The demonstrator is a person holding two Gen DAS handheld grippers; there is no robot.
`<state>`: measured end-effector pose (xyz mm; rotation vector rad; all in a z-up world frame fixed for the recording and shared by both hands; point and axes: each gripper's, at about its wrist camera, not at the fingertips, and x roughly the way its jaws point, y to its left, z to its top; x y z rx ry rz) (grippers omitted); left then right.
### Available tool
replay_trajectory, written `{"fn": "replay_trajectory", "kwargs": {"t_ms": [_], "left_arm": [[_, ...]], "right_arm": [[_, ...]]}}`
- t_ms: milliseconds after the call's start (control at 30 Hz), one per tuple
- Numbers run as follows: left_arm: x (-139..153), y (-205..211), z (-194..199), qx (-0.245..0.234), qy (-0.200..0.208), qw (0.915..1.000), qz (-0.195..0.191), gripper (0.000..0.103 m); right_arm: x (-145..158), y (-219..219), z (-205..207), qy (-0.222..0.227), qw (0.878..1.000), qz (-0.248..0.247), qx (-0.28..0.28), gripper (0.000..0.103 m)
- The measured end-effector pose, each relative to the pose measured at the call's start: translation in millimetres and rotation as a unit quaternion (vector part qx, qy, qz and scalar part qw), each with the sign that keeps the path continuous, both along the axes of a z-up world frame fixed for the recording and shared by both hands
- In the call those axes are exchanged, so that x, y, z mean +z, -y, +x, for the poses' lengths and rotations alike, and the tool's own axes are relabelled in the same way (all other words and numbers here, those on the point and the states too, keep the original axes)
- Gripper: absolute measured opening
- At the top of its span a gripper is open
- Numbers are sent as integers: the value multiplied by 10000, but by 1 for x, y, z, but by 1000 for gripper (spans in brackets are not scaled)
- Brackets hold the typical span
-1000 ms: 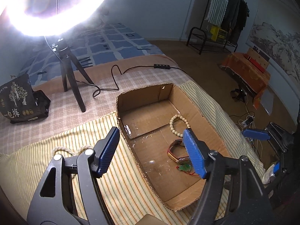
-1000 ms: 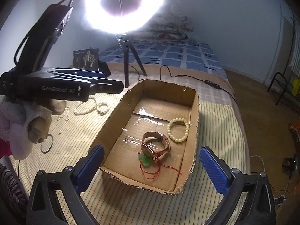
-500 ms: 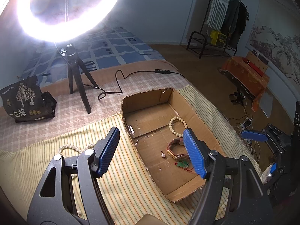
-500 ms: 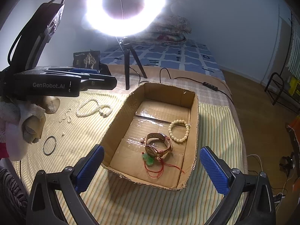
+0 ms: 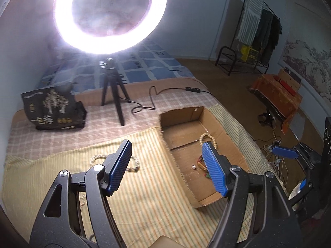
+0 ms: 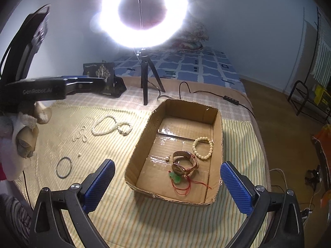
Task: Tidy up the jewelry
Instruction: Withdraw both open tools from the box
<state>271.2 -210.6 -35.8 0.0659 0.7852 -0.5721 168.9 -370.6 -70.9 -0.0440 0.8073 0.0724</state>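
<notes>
A shallow cardboard box (image 6: 217, 140) (image 5: 231, 142) lies on the striped cloth. Inside are a cream bead bracelet (image 6: 202, 147), a watch (image 6: 184, 163), a green pendant on red cord (image 6: 177, 178) and a small pearl (image 6: 167, 158) (image 5: 193, 167). On the cloth left of the box lie a pearl necklace (image 6: 109, 125), a smaller pearl strand (image 6: 80, 134), a dark ring (image 6: 64, 167) and a loose pearl (image 6: 79, 155). My left gripper (image 5: 166, 168) is open and empty, above the cloth beside the box. My right gripper (image 6: 167, 186) is open and empty at the box's near edge.
A ring light on a tripod (image 6: 144, 78) stands behind the box, its cable (image 6: 206, 92) running right. A black bag (image 5: 52, 109) sits at the back left. The bed's right edge drops to the floor (image 6: 275, 107). A clothes rack (image 5: 254, 41) stands far back.
My left gripper has swung left, away from over the box toward the cloth. A small pearl now lies in the box. My right gripper has backed off slightly.
</notes>
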Motion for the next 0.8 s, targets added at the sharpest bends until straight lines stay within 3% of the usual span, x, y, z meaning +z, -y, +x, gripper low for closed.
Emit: {"fn": "replay_trajectory", "kwargs": {"t_ms": [267,500,800], "left_arm": [[16,-56,-9,344,180,9992,82,72],[18,-115,-11,748,192,9969,127,72],[1,-184,-15,1146,68,9932,218,72]], "right_arm": [[17,-23,3,-41,9995,-127,-286,103],[28,-56,7,-18,9998,-169,-47,103],[27,-88,26,-173,9995,261,75,103]]}}
